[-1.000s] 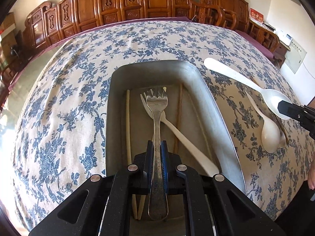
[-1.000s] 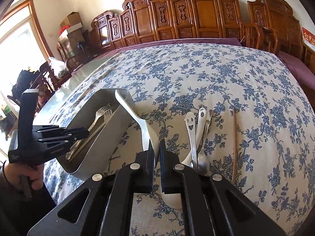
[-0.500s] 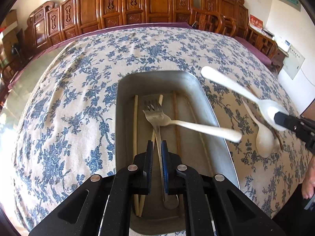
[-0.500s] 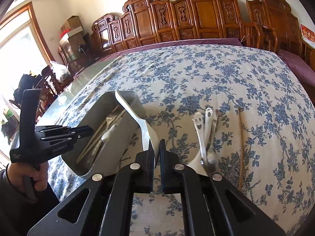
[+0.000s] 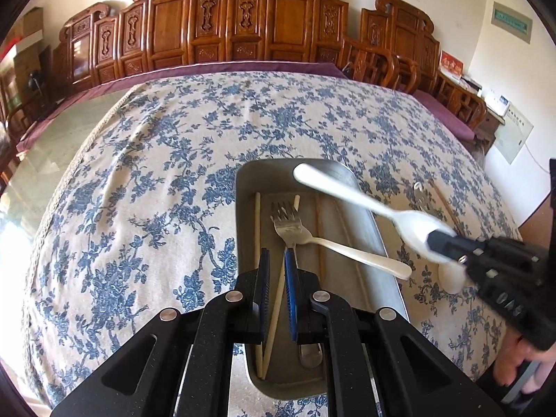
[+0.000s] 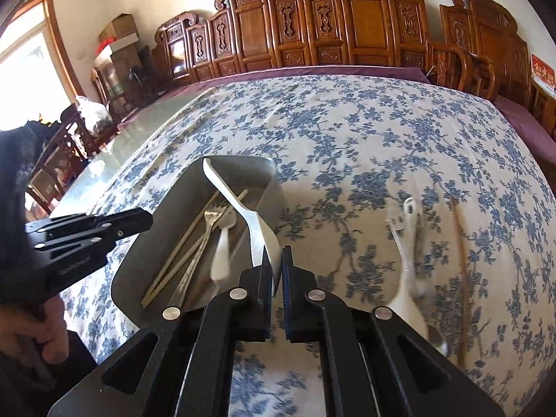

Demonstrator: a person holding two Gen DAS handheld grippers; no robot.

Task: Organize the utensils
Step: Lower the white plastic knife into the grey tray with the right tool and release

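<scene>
My right jaws grip a white spoon [image 6: 259,229] by its bowl, handle over the tray [image 6: 163,215]. My left jaws sit nearly closed, empty, above a fork [image 5: 290,224]. Blurred cutlery [image 6: 408,239] lies right.

A grey metal tray [image 5: 365,215] is sitting on the flowered cloth, holding a steel fork [image 5: 290,224], pale chopsticks [image 5: 257,229] and a white fork [image 5: 361,255] leaning over its rim, while a white spoon [image 6: 239,205] is hanging tilted above it and more utensils [image 6: 410,243] are lying beside it.
</scene>
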